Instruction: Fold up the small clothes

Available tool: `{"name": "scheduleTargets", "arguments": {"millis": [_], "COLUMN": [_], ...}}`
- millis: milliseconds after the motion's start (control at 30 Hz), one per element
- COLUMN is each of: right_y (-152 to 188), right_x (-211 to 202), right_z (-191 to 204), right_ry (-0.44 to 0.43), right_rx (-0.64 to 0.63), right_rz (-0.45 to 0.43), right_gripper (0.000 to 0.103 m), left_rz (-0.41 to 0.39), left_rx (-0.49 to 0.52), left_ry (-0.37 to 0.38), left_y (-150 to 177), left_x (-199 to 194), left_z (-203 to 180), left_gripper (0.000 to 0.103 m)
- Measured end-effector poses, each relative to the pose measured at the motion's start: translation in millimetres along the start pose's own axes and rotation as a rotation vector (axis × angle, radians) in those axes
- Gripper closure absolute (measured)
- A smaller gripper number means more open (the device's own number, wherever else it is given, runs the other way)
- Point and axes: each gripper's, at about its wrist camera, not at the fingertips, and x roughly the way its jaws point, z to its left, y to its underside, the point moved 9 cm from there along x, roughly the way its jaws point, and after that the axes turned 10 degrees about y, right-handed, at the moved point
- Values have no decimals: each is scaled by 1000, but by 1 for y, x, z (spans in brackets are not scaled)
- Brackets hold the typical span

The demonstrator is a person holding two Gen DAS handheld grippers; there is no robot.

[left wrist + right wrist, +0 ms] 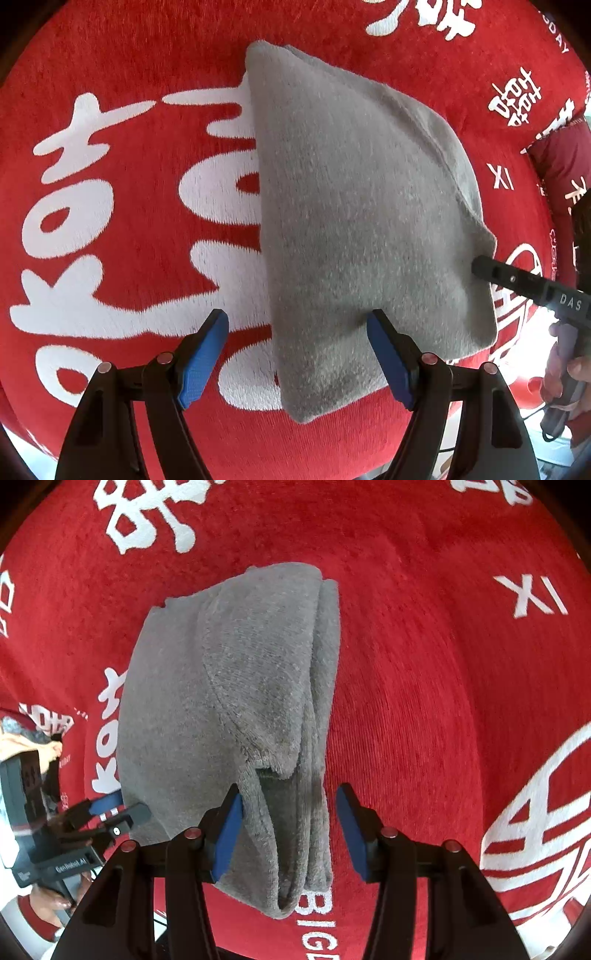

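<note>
A small grey fleece garment (362, 221) lies folded in a compact stack on a red cover. My left gripper (297, 321) is open, its blue pads either side of the garment's near left edge, right finger resting on the cloth. In the right wrist view the same grey garment (236, 709) shows its layered folds. My right gripper (290, 797) is open and straddles the near end of the folds. The right gripper also shows in the left wrist view (480, 267), at the garment's right edge. The left gripper also shows in the right wrist view (125, 810), at the garment's left edge.
The red plush cover (147, 66) with large white characters (74, 206) spans the surface under the garment. Its far right side (443, 701) is bare red fabric. A red pillow (565, 162) sits at the right edge.
</note>
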Motion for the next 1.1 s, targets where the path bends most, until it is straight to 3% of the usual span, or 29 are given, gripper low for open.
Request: {"name": "scheduleTargets", "arguments": {"millis": [767, 1000, 1100], "right_y": [-20, -30, -41], "right_x": [-1, -13, -16], "right_z": [0, -22, -34], "right_ry": [-45, -211, -274], "right_rx": [-38, 87, 148], "right_rz": [26, -3, -23], "right_gripper": [46, 46, 39], "left_rz": [-8, -13, -31], "left_rx": [-13, -35, -27], "left_ry": [9, 90, 148], "left_y": [-22, -25, -33], "left_x": [10, 9, 2], "left_z": [-14, -14, -11], "left_gripper": [25, 25, 25]}}
